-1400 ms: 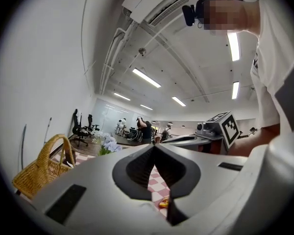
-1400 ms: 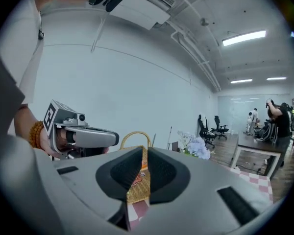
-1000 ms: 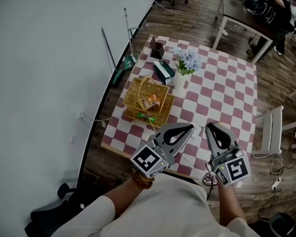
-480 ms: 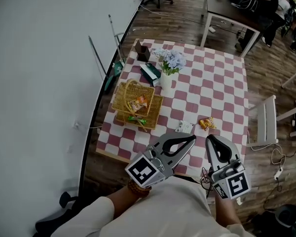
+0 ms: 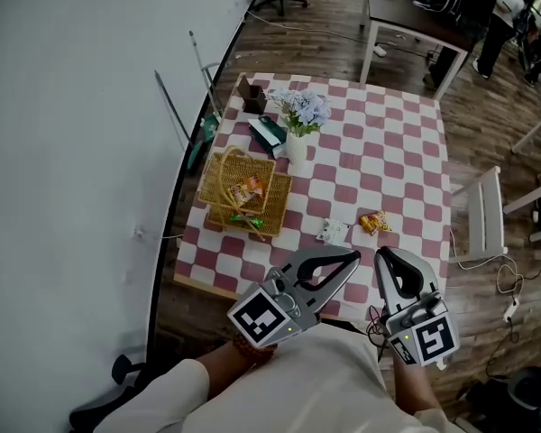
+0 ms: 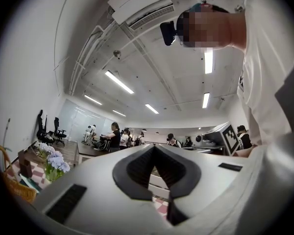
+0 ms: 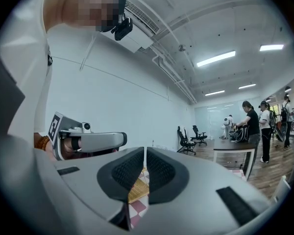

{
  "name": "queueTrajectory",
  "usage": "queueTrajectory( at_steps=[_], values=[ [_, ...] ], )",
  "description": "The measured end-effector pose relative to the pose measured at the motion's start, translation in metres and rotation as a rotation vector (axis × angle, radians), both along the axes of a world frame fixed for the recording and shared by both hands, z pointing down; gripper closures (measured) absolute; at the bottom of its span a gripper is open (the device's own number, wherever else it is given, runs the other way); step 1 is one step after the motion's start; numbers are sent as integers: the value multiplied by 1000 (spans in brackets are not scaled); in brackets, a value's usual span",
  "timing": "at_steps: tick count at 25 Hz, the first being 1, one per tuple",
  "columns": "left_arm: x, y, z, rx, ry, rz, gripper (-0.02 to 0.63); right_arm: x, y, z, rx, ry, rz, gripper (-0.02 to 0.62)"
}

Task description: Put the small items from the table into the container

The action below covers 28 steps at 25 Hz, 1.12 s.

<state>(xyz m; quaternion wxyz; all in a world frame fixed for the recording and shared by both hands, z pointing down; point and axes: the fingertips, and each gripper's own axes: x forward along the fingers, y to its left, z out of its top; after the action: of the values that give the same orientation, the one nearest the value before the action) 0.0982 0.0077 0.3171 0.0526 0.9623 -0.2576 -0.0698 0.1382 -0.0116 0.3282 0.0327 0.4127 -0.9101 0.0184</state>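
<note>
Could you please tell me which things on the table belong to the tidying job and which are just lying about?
Job: wicker basket, white packet, orange snack packet.
Lying about: vase of flowers, dark green box, brown box.

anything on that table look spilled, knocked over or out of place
Nothing is spilled or tipped; the vase stands upright. Only a white packet and an orange packet lie loose on the checked table, apart from the basket that holds other items.
</note>
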Motion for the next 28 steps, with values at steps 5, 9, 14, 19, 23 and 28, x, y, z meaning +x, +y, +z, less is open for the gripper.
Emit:
queueTrajectory(
  at_steps=[5, 9, 14, 19, 23, 28],
  values=[
    [0, -2, 2, -3, -7, 6, 597, -2, -3, 1, -10, -7, -6, 563],
    [-3, -7, 5, -13, -6, -9, 595, -4, -5, 2, -11, 0, -12, 563],
    [-8, -15, 14, -38, -13, -30, 594, -7, -11, 12, -19, 17, -17, 563],
    [-13, -22, 27, -52, -37, -48, 593, -11, -17, 31, -42, 52, -28, 561],
    [-18, -29, 42, -75, -50, -62, 592, -18, -22, 51, -64, 90, -44, 561],
    [-21, -36, 63, -62, -59, -70, 592, -23, -30, 92, -115, 151, -62, 561]
  ],
)
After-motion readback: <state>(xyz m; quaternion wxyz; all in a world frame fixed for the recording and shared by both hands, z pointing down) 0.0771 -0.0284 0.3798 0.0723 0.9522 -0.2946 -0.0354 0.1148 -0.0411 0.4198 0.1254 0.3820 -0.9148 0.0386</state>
